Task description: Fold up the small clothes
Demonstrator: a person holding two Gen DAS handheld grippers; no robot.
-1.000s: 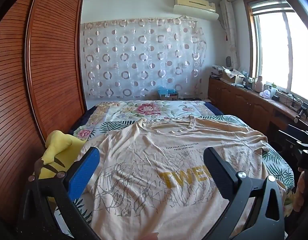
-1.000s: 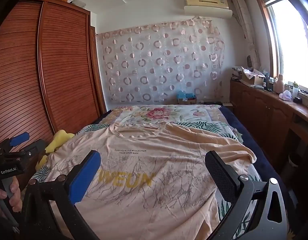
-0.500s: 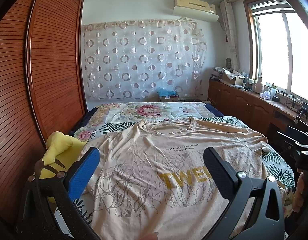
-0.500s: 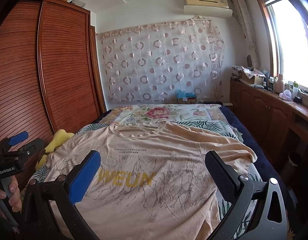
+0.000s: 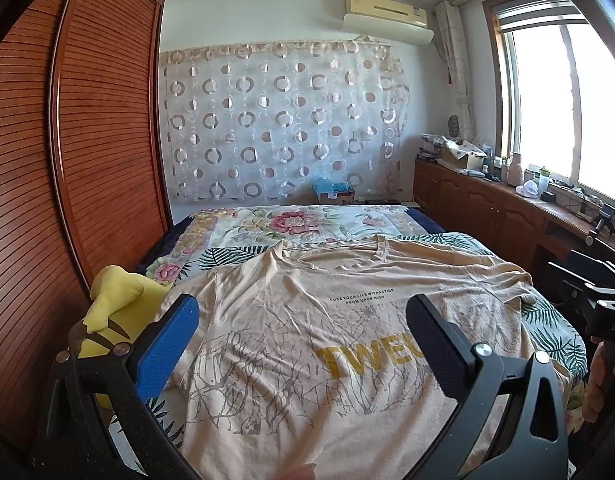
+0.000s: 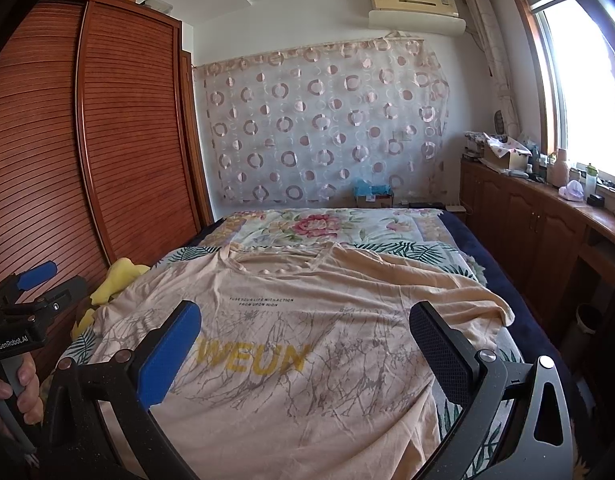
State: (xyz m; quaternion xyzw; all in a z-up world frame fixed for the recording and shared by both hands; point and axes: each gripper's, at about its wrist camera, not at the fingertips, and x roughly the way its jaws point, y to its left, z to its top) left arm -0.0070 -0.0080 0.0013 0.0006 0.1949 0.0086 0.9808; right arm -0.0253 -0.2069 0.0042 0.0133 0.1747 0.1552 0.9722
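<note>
A peach T-shirt with yellow letters and a grey branch print lies spread flat, front up, on the bed, collar toward the far end; it also shows in the right wrist view. My left gripper is open and empty, held above the shirt's lower left part. My right gripper is open and empty, held above the shirt's lower right part. Neither touches the cloth. The left gripper also shows at the left edge of the right wrist view, held by a hand.
The bed has a floral and leaf-print cover. A yellow plush toy lies at its left edge beside a wooden wardrobe. Wooden cabinets with clutter run along the right under the window. A cardboard box sits beyond the bed.
Both views have tilted slightly; the grippers stay open above the shirt and the shirt has not moved.
</note>
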